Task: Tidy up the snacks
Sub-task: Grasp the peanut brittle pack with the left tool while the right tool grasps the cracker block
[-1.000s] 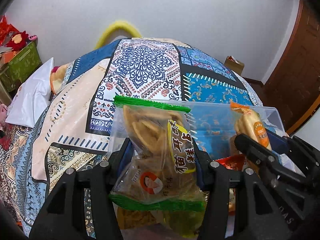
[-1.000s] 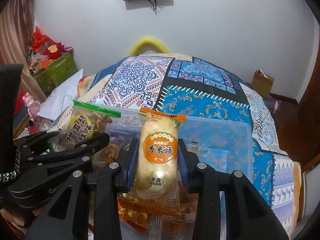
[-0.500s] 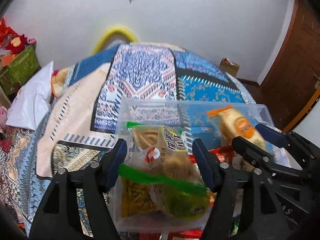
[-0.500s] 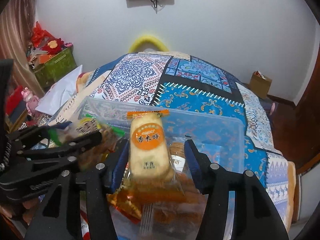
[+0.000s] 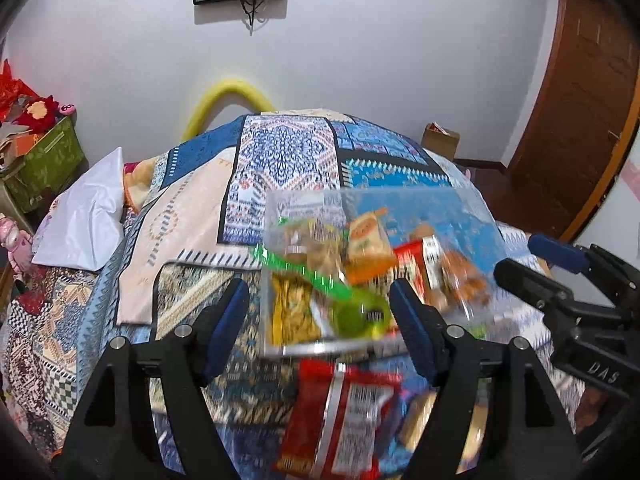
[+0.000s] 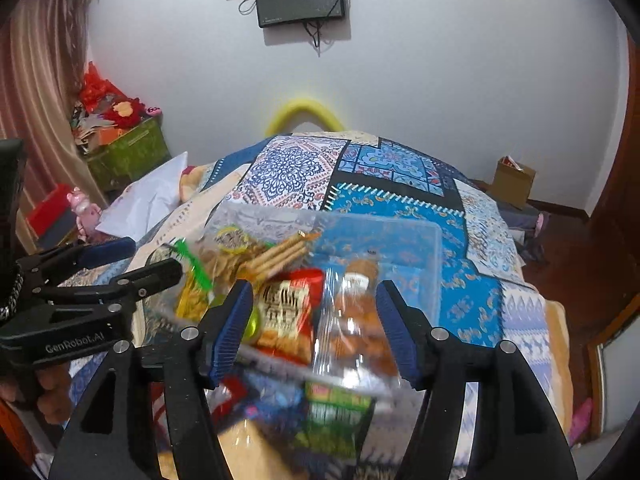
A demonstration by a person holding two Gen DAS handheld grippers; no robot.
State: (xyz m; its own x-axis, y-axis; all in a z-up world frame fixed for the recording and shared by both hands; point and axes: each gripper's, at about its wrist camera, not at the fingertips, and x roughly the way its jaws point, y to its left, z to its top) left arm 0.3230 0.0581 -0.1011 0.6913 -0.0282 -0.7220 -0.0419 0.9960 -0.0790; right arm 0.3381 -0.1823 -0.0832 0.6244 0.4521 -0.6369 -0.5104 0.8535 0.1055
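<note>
A clear plastic bin (image 5: 420, 204) (image 6: 404, 240) sits on the patterned bedspread and holds several snack packs. In it lie the green-edged chip bag (image 5: 316, 280) and the orange rice-cracker pack (image 5: 366, 240). My left gripper (image 5: 320, 316) is open and empty, raised above the bin's near edge. My right gripper (image 6: 314, 320) is open and empty, above the bin's near side over a red pack (image 6: 286, 312) and a clear pack of brown snacks (image 6: 356, 320). A red snack pack (image 5: 340, 412) lies outside the bin, below my left gripper.
Loose packs, one green (image 6: 336, 412), lie on the bedspread in front of the bin. A white pillow (image 5: 84, 220) lies at the left. A green box (image 6: 128, 156) with toys stands by the wall. A cardboard box (image 6: 512, 176) and a wooden door (image 5: 580, 112) are at the right.
Both grippers opened and let go of their packs, the chip bag and the rice-cracker pack, which now lie in the bin. Both grippers have pulled back and up.
</note>
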